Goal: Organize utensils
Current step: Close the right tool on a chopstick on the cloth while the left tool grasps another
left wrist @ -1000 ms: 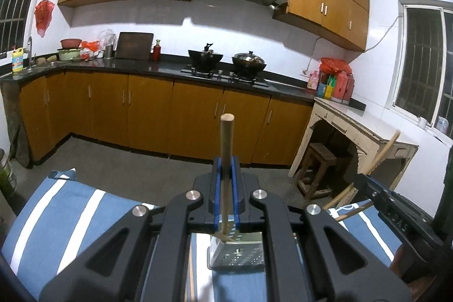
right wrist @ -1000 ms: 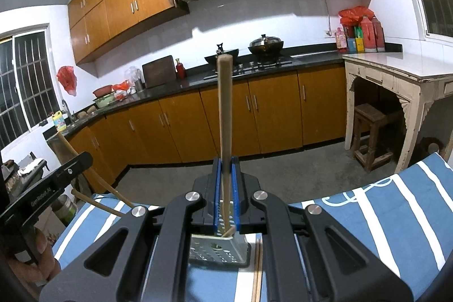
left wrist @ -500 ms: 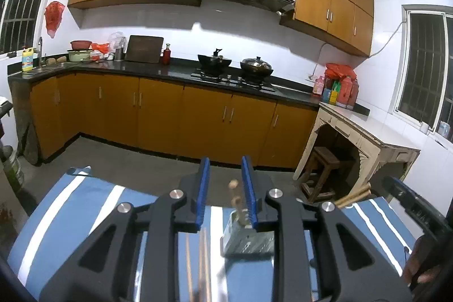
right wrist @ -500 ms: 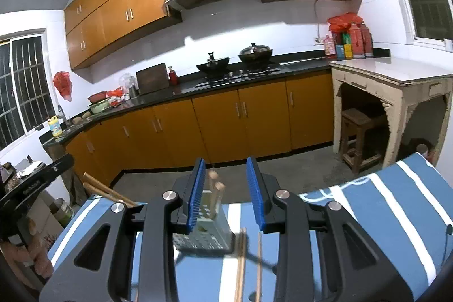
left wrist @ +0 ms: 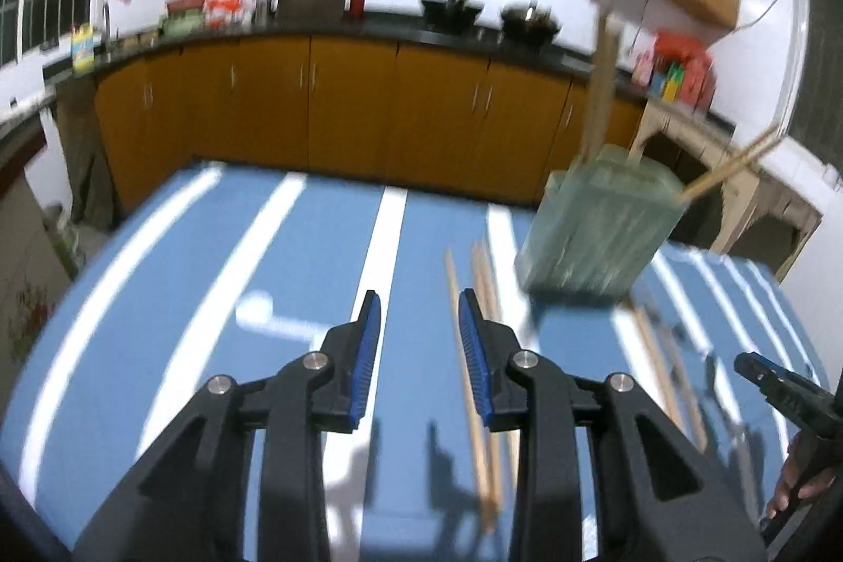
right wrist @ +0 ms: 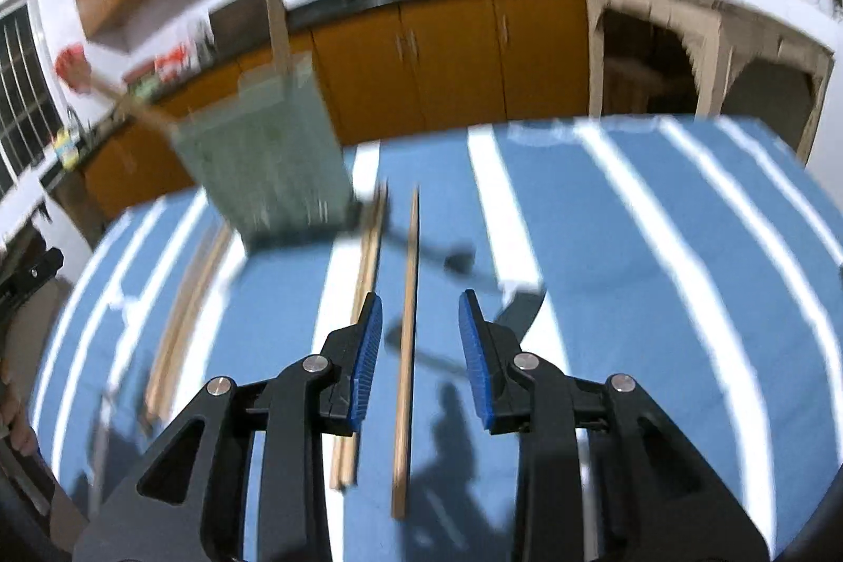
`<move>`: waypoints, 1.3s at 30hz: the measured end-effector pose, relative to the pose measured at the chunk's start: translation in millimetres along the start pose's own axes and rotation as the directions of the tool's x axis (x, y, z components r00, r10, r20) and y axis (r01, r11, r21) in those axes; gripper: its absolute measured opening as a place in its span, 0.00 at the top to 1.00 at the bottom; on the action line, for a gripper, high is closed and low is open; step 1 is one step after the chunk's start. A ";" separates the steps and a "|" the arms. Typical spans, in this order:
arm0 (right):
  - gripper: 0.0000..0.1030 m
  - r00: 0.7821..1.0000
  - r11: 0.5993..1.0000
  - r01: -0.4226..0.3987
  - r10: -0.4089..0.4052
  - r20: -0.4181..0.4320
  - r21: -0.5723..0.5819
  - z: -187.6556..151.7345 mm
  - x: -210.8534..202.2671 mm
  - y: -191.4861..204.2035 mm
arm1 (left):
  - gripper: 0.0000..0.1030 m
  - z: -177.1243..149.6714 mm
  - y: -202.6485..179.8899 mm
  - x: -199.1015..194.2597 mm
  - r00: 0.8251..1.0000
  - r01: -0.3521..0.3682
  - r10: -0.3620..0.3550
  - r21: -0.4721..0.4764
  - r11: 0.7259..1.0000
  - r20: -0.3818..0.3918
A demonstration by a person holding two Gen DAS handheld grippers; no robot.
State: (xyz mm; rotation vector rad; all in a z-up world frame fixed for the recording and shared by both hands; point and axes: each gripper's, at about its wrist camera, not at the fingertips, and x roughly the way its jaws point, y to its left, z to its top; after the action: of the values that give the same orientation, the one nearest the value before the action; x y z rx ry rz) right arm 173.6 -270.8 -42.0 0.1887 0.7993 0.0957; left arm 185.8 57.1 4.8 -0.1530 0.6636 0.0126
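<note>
A pale green holder point(left wrist: 600, 225) stands on a blue cloth point(left wrist: 295, 256) with white stripes. It is a boxy, perforated container, its texture smeared by motion blur. Several chopsticks point(left wrist: 600, 88) now stand in it, some upright and others leaning out to the side. A second ago each gripper was clamped on one chopstick above the holder; those sticks are now out of the jaws, apparently in the holder, so this pair looks done.

More chopsticks point(right wrist: 405, 341) lie loose on the cloth: slim, straight sticks of pale wood, lying roughly parallel. They remain to be gathered.

The right gripper point(right wrist: 413, 335) has dropped low over the cloth. Its jaws stand narrowly open with a single chopstick lying between them on the cloth, not pinched. A pair point(right wrist: 363, 298) lies just left of its left finger. Further left, another bundle point(right wrist: 184, 304) lies near the holder's base.

The left gripper point(left wrist: 413, 335) has also come down. Its jaws are opening a little and nothing is between them. A bundle point(left wrist: 484, 383) lies just beside its right finger.

The fingers point(left wrist: 366, 351) are black plastic with ribbed blue pads. Behind is a kitchen with orange-brown cabinets point(left wrist: 348, 98) and a dark counter.
</note>
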 end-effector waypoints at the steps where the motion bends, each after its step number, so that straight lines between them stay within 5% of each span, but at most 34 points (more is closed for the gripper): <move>1: 0.69 1.000 1.000 0.000 -0.001 -0.016 -0.002 -5.6 4.1 1.2 | 0.70 -4.6 2.1 3.5 1.000 -0.002 0.002 -0.003 1.000 -0.014; 9: 0.71 0.997 0.998 0.039 -0.043 -0.070 -0.055 -17.1 31.6 10.2 | 0.70 -33.4 11.1 31.1 0.993 0.031 -0.032 -0.007 0.999 -0.116; 13: 0.91 0.994 0.993 0.086 -0.091 -0.058 -0.076 -18.0 30.9 6.0 | 0.70 -30.9 -1.5 41.2 0.987 0.068 -0.067 0.002 0.998 -0.149; 23: 0.92 0.989 0.990 0.142 -0.141 -0.046 0.021 -10.9 30.8 -26.6 | 0.80 -36.5 -30.5 70.4 0.966 0.123 -0.109 0.046 0.991 -0.235; 30: 0.92 0.988 0.989 0.146 -0.146 -0.044 0.012 -11.2 30.9 -24.4 | 0.91 -42.1 -39.3 86.2 0.964 0.073 -0.047 0.091 0.993 -0.263; 39: 0.92 0.987 0.988 0.154 -0.153 -0.041 0.033 -9.4 30.9 -29.6 | 0.92 -33.5 -9.3 89.2 0.970 -0.034 0.047 0.055 0.998 -0.239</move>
State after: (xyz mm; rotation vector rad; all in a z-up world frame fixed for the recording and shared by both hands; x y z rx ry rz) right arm 188.7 -293.6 -76.2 0.1595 0.8515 -0.0605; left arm 236.1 39.7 -74.7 -0.0923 0.9079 0.0167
